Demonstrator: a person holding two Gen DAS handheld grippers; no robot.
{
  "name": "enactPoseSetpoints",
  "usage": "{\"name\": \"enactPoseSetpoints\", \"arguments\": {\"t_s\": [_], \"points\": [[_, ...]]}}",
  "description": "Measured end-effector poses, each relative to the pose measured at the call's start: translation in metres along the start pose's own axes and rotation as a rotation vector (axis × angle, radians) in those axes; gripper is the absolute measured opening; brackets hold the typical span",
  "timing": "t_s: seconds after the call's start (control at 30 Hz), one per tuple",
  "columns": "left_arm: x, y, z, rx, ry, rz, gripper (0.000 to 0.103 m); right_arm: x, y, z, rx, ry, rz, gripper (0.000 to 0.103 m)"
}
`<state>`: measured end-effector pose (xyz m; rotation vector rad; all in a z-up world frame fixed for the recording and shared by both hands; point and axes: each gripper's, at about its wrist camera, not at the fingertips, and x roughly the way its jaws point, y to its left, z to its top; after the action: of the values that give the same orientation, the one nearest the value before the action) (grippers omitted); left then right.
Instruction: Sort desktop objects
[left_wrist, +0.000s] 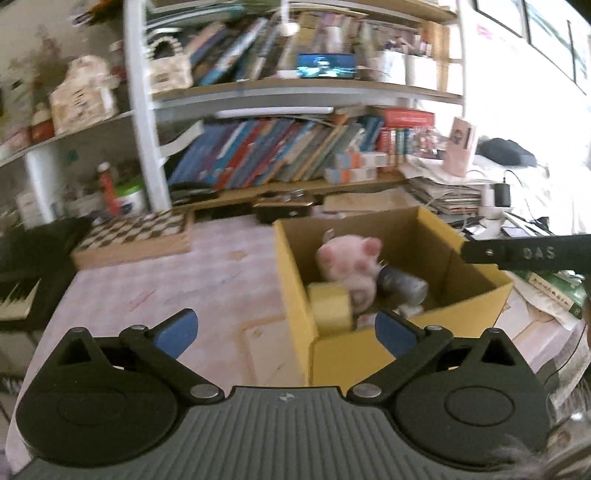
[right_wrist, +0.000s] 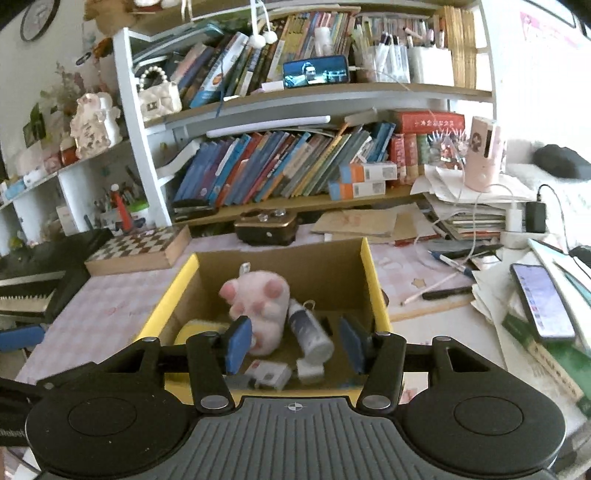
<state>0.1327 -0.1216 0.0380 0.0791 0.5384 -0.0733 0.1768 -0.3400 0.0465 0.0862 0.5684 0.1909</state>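
Observation:
A yellow cardboard box (left_wrist: 295, 280) (right_wrist: 376, 288) stands on the pink desk. Inside lie a pink plush pig (left_wrist: 349, 264) (right_wrist: 258, 299), a yellow tape roll (left_wrist: 330, 308) (right_wrist: 195, 328), a grey-white bottle (left_wrist: 402, 284) (right_wrist: 310, 332) and a small white box (right_wrist: 267, 374). My left gripper (left_wrist: 284, 332) is open and empty, low over the box's near left corner. My right gripper (right_wrist: 295, 343) is open and empty, just above the box's near edge, over the bottle. Part of the right gripper (left_wrist: 524, 253) shows in the left wrist view.
A chessboard box (left_wrist: 136, 236) (right_wrist: 140, 247) and a keyboard (right_wrist: 33, 288) lie at the left. A dark case (right_wrist: 266, 225) sits behind the box. Pens (right_wrist: 447, 291), a phone (right_wrist: 541, 302), papers and books crowd the right. Bookshelves stand behind.

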Motion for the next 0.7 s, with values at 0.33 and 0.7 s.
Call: {"name": "enactPoseSetpoints", "arguments": {"t_s": [0.33, 0.7], "points": [[-0.069, 0.041, -0.049, -0.102, -0.073, 0.08, 0.103, -0.041, 0.05, -0.049, -0.021, 0.034, -0.008, 0.065], [-0.111, 0.065, -0.093, -0.141, -0.006, 0.137, 0.103, -0.087, 0.102, -0.1, -0.064, 0.017, -0.042, 0.072]]}}
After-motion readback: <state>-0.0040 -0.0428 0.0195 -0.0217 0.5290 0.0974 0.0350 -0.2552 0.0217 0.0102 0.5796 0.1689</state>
